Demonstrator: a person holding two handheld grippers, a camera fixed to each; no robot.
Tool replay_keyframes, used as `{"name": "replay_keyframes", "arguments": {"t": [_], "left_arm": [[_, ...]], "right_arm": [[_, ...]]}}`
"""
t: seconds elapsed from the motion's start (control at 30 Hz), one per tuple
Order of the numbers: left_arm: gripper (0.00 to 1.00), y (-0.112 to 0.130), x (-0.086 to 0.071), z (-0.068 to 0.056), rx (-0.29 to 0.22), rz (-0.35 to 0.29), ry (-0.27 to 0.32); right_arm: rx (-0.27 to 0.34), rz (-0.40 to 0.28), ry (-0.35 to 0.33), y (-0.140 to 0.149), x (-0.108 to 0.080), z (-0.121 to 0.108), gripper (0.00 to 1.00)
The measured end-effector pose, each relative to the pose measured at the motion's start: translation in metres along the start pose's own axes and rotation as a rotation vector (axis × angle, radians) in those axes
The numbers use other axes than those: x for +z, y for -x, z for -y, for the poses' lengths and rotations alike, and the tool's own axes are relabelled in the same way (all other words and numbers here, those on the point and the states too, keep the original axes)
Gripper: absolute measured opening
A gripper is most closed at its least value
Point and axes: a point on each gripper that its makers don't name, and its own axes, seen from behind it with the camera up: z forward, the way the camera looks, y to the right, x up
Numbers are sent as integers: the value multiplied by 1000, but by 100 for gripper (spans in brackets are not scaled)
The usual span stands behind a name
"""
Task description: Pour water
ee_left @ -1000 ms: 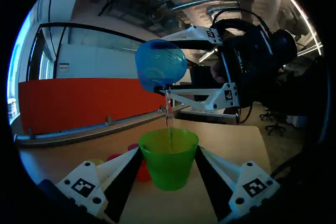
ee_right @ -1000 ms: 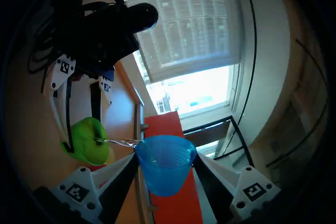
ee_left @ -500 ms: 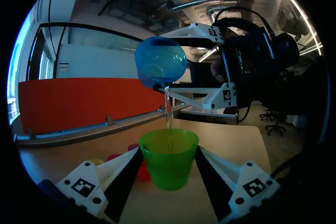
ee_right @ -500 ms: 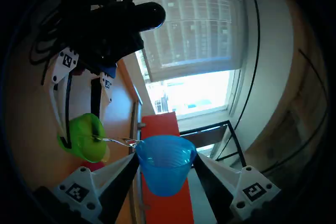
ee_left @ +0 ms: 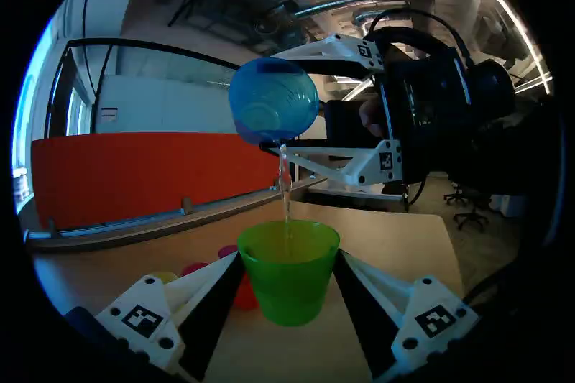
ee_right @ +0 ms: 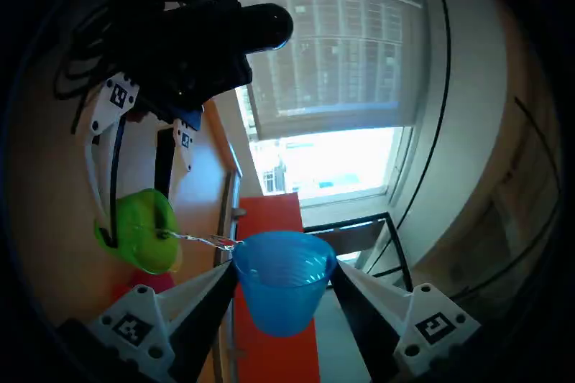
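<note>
Blue cup (ee_left: 273, 99) tipping further, right tongs (ee_right: 284, 271) clamping it; water (ee_left: 284, 182) streaming into green cup (ee_left: 289, 282), left tongs (ee_left: 287, 262) clamping that.

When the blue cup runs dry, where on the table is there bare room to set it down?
Best patch: the bare table right of the green cup, out to its far corner. A thinner bare strip lies between the rail and the small red, pink and yellow items. Those items crowd the green cup's left side in the left gripper view.

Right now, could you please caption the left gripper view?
Tilted blue plastic cup pours water into green plastic cup.
</note>
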Motion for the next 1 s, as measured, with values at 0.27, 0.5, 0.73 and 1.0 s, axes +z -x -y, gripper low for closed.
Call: {"name": "replay_keyframes", "arguments": {"t": [0.27, 0.5, 0.73, 1.0], "left_arm": [[85, 0, 1, -1, -1, -1, 3], [85, 0, 1, -2, -1, -2, 4], [85, 1, 0, 0, -3, -1, 1], [85, 0, 0, 1, -3, -2, -2]], "right_arm": [[-35, -7, 5, -3, 1, -2, 91], [-64, -5, 11, -2, 1, -4, 92], [-98, -3, 12, -2, 1, -4, 91], [-145, -4, 15, -6, 0, -3, 92]]}}
